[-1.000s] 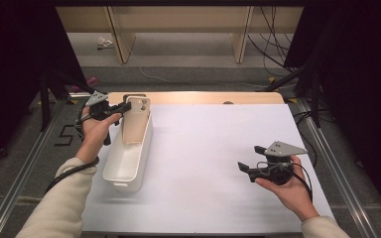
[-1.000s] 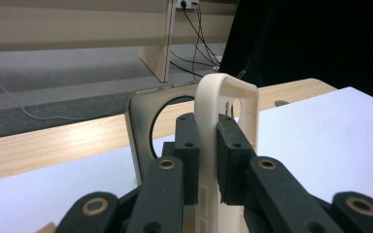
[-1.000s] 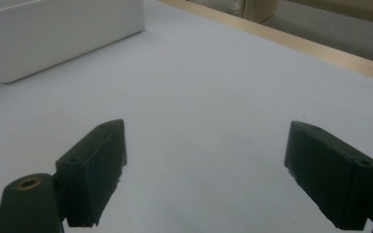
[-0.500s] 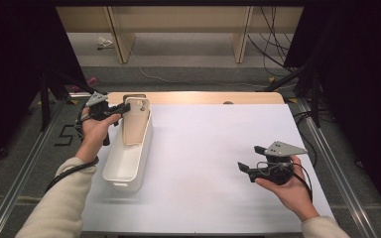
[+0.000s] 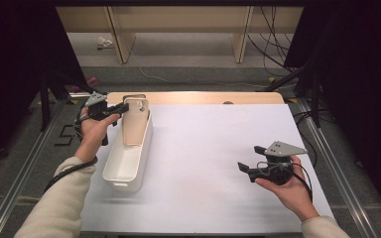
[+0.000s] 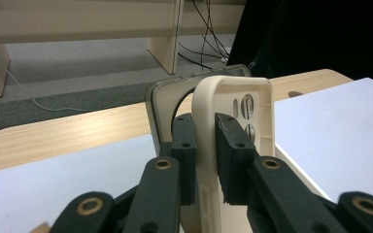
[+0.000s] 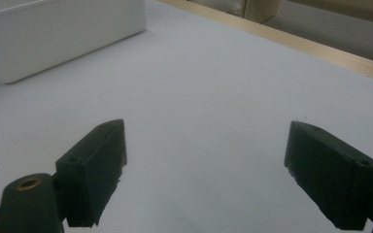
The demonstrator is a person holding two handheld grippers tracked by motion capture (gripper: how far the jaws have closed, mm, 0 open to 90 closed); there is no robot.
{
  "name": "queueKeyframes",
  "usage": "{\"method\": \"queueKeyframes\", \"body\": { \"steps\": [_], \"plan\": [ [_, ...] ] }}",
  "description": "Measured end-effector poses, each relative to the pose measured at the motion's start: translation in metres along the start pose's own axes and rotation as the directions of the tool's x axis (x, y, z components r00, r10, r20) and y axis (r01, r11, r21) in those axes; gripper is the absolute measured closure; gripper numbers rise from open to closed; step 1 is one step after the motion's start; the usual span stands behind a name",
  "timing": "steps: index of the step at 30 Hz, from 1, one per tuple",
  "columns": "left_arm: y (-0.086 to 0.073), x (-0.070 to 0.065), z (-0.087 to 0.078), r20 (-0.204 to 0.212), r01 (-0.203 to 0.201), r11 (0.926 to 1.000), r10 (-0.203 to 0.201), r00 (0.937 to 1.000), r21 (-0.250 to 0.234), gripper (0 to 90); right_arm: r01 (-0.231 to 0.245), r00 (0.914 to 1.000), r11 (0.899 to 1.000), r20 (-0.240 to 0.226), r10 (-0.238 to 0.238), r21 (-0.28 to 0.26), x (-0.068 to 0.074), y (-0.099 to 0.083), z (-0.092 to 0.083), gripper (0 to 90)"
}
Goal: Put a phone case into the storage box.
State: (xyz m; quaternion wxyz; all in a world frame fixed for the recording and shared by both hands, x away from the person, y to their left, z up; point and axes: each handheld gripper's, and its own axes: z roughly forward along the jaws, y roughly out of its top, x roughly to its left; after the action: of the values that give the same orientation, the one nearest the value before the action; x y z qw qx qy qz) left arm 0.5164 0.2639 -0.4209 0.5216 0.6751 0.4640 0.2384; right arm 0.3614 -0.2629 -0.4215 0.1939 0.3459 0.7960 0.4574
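Two phone cases [image 6: 233,116], seemingly; left gripper [image 6: 205,145] clamps one.

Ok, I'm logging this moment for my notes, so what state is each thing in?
Left gripper: shut on the beige phone case.
Beige phone case: upright, clamped by its edge, standing in the far end of the bin.
Clear phone case: upright right behind the beige one; whether the pads also pinch it is unclear.
White bin: upright on the table.
Right gripper: open, empty, above bare white table.
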Motion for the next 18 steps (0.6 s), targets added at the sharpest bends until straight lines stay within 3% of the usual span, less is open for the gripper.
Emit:
{"method": "queueKeyframes", "body": {
  "steps": [18],
  "plan": [
    [0.0009, 0.0001, 0.0020, -0.050, -0.030, 0.9992, 0.031, 0.9983, 0.025, 77.3, 0.000, 1.0000, 1.000, -0.001, 0.000, 0.000, -0.0001, -0.0001, 0.0000, 16.2]
  ]
}}
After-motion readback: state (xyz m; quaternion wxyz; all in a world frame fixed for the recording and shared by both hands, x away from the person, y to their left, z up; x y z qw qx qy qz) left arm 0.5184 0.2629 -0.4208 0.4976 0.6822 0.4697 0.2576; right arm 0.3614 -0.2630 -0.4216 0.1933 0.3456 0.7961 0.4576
